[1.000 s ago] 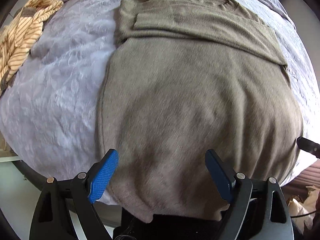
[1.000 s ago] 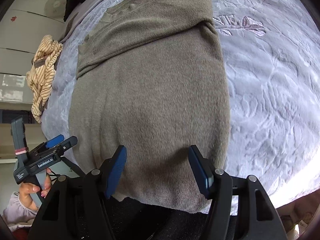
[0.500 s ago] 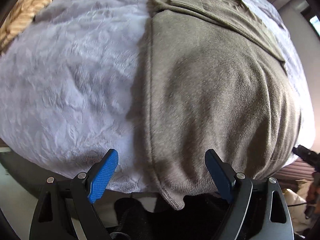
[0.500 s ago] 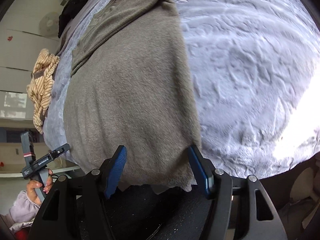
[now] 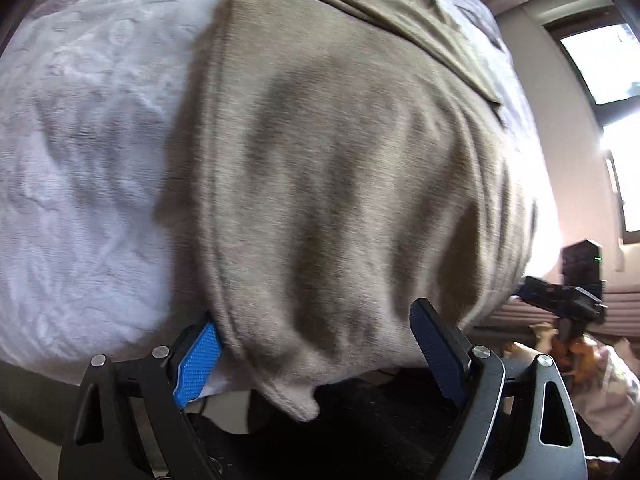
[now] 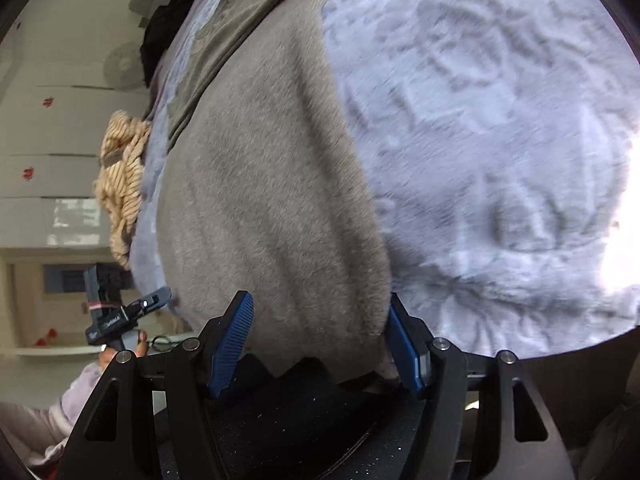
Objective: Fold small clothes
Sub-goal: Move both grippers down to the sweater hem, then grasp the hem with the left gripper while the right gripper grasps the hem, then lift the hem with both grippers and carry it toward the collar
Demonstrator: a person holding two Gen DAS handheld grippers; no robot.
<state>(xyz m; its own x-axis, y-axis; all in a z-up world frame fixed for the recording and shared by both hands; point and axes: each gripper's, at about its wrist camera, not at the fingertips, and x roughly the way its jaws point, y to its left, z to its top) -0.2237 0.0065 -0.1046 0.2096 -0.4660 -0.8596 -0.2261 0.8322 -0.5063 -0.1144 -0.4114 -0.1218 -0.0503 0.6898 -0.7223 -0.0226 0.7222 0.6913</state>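
blurring olive sweater (image 5: 340,168) hem, both claws agape, bedspread (image 6: 500,120) overexposed

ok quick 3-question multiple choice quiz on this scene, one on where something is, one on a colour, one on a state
1. Where does the striped garment lie?
A. on the sweater
B. on the bed, beside the sweater
C. in the left gripper

2. What colour is the sweater?
A. olive brown
B. red
C. navy

3. How do the right gripper's jaws stand?
A. clamped flat together
B. apart, straddling the sweater's hem corner
C. closed on the striped garment

Answers:
1 B, it sits bunched on the pale bedspread off the sweater's side.
2 A, the knit reads olive brown in both views.
3 B, the blue pads stand apart with the hem between them.
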